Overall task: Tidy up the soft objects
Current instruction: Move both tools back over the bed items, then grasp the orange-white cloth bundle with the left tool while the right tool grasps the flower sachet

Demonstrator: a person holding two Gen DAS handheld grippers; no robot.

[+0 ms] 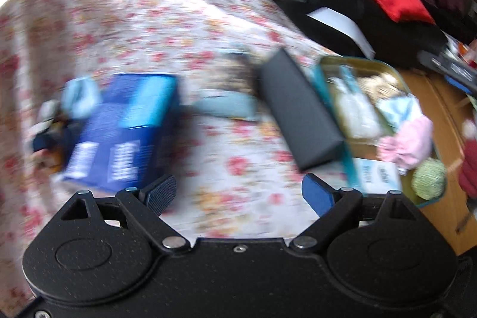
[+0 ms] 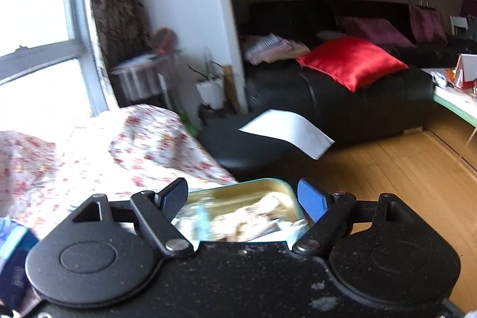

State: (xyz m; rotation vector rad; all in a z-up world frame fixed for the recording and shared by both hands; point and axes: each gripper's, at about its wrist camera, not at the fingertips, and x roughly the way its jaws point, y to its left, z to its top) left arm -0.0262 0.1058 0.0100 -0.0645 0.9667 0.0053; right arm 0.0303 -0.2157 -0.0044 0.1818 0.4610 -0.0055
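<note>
- Both claws stood spread with nothing between their pads: the left gripper (image 1: 240,194) hung over a floral cloth (image 1: 184,29), the right gripper (image 2: 243,200) over an open tin (image 2: 268,185).
- Soft items, among them a pink fluffy piece (image 1: 413,142) and a green yarn ball (image 1: 429,179), lay in that tin (image 1: 357,61).
- On the cloth lay a blue box (image 1: 119,133) and a black case (image 1: 301,112), the case beside the tin.

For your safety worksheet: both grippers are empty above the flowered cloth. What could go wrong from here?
1. The tin sits at the cloth's edge over the floor; a nudge could tip it off.
2. The green ball lies by the tin's rim and might roll out.
3. The left-wrist view is blurred, so aiming could miss.
</note>
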